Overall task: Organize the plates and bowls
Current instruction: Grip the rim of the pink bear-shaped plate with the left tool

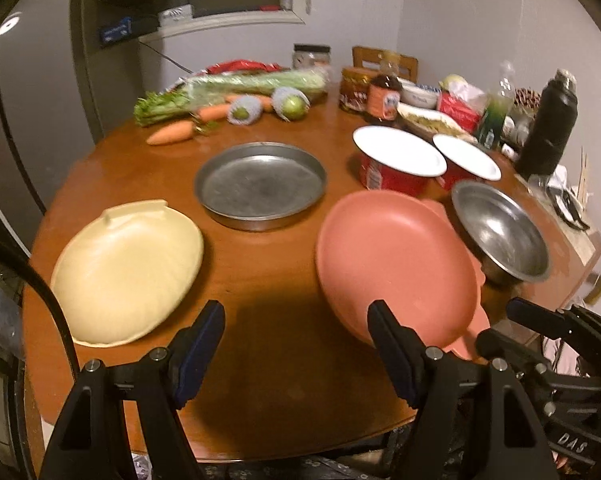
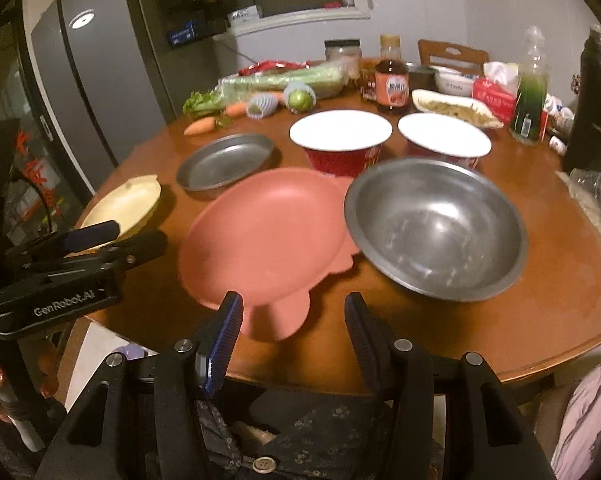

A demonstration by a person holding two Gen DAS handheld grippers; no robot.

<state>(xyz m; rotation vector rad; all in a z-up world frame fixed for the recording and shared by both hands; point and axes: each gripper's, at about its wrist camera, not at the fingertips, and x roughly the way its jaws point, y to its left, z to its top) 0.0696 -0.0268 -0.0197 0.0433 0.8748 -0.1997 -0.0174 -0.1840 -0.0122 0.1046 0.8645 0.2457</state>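
My left gripper (image 1: pixel 296 350) hangs over the near edge of the round brown wooden table (image 1: pixel 268 280), its jaws spread apart with nothing between them. My right gripper (image 2: pixel 294 338) is likewise parted and empty, hovering at the table's near rim.

From the left wrist view, the salmon-pink oval plastic plate (image 1: pixel 396 264) sits at about two o'clock, its long axis running from ten towards four, with a small tab at the near end; its near edge looks lifted off the wood, though blur leaves me unsure. The cream shell-shaped plate (image 1: pixel 128 272) lies at ten o'clock, its notched hinge end pointing away towards twelve. The shallow round grey metal pan (image 1: pixel 260 184) rests flat at twelve. The shiny steel bowl (image 1: pixel 500 232) sits at three, just beside the pink plate, tilted on its side.

From the right wrist view, two white-lidded red paper tubs (image 2: pixel 340 136) stand at twelve, behind the bowl.
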